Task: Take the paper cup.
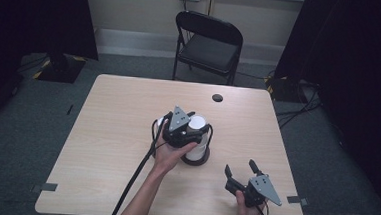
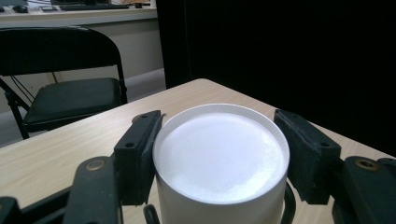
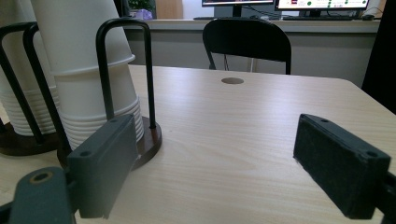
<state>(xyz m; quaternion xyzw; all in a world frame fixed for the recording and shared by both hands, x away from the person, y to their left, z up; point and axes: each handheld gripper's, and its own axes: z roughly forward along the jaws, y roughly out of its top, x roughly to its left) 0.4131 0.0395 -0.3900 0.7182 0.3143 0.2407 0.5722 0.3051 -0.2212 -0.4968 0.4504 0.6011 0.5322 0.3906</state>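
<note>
Here the top white paper cup [image 2: 219, 158], inverted on a stack in a black wire holder [image 1: 196, 158] mid-tabletop [image 1: 112, 133], is clamped by the left gripper [image 1: 180, 124] jaws; light and crushable, it is best gripped near its stiff base; the right gripper [image 1: 242, 173] is held wide open, empty

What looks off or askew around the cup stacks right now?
Nothing stands out. The upside-down white cup stack sits straight inside its black wire holder, the left claw squarely grips the top cup, and the table shows no spill.
</note>
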